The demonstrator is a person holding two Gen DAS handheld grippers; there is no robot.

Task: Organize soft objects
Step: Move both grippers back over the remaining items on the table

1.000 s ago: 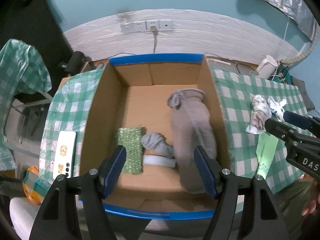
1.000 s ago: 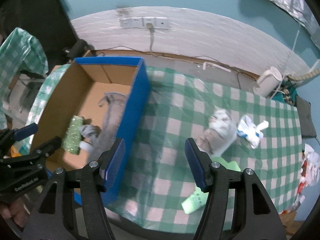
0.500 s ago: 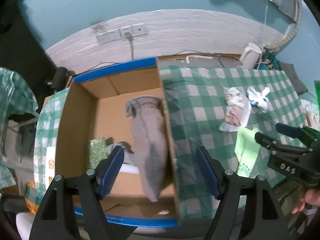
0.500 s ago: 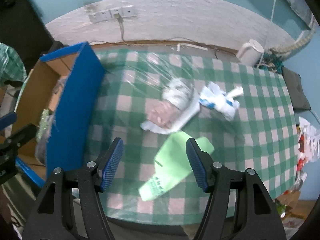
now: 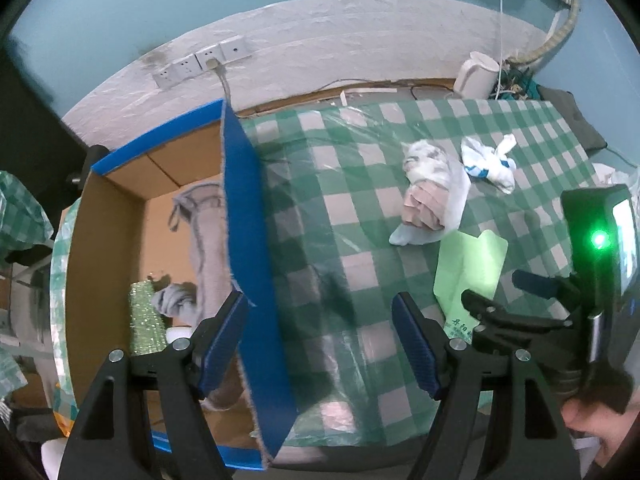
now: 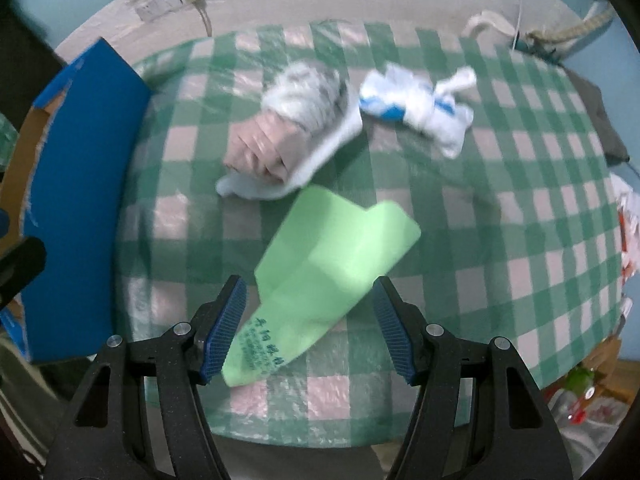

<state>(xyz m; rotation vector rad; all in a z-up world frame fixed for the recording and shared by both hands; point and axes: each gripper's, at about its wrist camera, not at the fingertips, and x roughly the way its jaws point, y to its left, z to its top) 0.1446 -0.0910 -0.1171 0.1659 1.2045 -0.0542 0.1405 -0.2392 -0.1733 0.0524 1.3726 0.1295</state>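
Observation:
A blue-sided cardboard box (image 5: 244, 240) stands at the table's left and holds a long grey cloth (image 5: 208, 236), a small grey bundle (image 5: 176, 298) and a green glittery sponge (image 5: 146, 320). On the checked cloth lie a pink-and-grey rolled bundle (image 6: 280, 140), a white-and-blue knotted sock (image 6: 420, 106) and a flat green bag (image 6: 332, 264). My left gripper (image 5: 320, 344) is open and empty over the box's right wall. My right gripper (image 6: 308, 328) is open and empty just above the near end of the green bag; it also shows in the left wrist view (image 5: 516, 296).
A white kettle (image 5: 476, 74) and tangled cables stand at the table's far right. Wall sockets (image 5: 200, 60) with a plugged cord are behind the box. The box's blue wall (image 6: 80, 184) rises left of my right gripper. Clutter lies past the table's right edge.
Both grippers have swung right, away from the box interior. My right gripper has come closer to the green bag and the bundles. Both stay open and empty.

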